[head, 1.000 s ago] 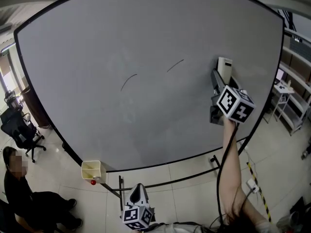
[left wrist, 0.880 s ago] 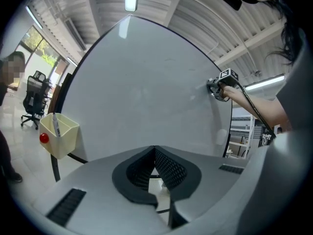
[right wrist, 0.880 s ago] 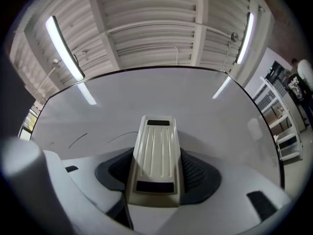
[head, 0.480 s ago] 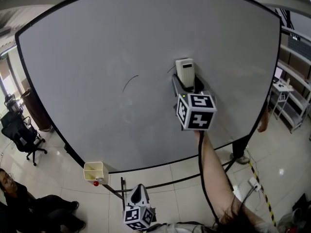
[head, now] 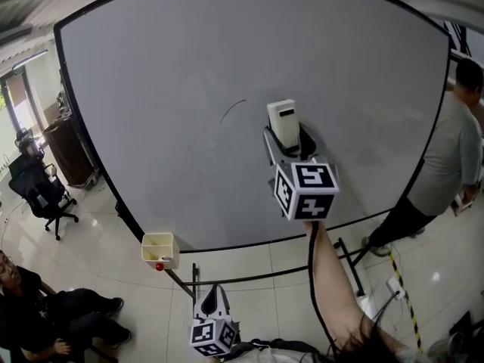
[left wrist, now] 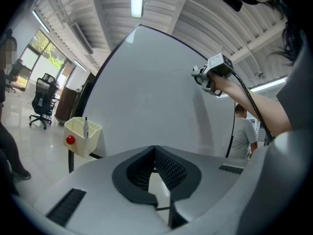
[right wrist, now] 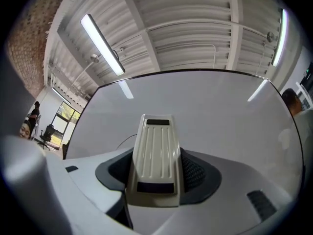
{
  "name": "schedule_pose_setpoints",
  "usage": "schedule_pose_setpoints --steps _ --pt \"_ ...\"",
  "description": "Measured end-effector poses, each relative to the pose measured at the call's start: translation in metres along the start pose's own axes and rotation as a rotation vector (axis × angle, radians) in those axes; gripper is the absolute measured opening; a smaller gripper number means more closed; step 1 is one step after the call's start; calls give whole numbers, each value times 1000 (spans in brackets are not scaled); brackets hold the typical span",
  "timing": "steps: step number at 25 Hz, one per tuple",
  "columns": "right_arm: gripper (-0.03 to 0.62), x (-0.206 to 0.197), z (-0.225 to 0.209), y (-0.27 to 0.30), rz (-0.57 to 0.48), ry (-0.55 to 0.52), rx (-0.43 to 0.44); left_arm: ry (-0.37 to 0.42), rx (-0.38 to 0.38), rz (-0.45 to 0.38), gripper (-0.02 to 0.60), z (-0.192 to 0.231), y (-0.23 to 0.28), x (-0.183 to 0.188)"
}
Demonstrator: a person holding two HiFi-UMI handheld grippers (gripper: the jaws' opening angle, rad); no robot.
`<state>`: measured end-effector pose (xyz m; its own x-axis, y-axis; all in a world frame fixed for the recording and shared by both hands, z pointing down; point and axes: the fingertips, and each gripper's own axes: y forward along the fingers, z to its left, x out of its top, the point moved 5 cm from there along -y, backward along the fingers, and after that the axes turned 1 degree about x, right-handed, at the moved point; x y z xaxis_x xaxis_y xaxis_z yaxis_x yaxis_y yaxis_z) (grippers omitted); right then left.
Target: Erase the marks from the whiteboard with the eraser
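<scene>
The big whiteboard (head: 151, 89) carries one short curved dark mark (head: 233, 110). My right gripper (head: 286, 138) is shut on the cream ribbed eraser (head: 283, 119), which is pressed to the board just right of that mark. In the right gripper view the eraser (right wrist: 155, 151) stands between the jaws of the right gripper (right wrist: 157, 169), and the mark (right wrist: 125, 141) curves away at its left on the whiteboard (right wrist: 220, 106). My left gripper (head: 215, 299) hangs low below the board, away from it. The left gripper (left wrist: 154, 153) shows its jaws shut with nothing in them.
A cream tray (head: 159, 249) with a red ball and a marker hangs at the board's lower left corner. A person in a grey shirt (head: 448, 150) stands at the board's right edge. Another person (head: 34, 308) sits at bottom left near an office chair (head: 41, 191).
My right gripper has carried the eraser left across the board. The right one of the two marks is gone; the left one is still there. A person has come in at the right.
</scene>
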<state>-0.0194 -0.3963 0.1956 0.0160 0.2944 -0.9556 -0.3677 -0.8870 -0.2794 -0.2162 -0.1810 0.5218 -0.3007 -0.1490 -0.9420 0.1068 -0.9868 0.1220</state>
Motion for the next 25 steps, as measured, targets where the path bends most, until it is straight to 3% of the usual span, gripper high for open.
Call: schedule_pose_setpoints --steps 7,14,20,25 --pt "279 -92 22 -141 116 63 35 25 -58 10 -17 -26 -31 -11" --pt "279 -180 47 -333 386 274 80 68 -94 -16 -17 -80 -93 -27" --pt "279 -199 62 -472 494 338 93 100 -108 41 -17 -129 -185 -75" --pt "276 -200 73 -532 565 302 117 115 -66 59 -17 -148 -244 -94"
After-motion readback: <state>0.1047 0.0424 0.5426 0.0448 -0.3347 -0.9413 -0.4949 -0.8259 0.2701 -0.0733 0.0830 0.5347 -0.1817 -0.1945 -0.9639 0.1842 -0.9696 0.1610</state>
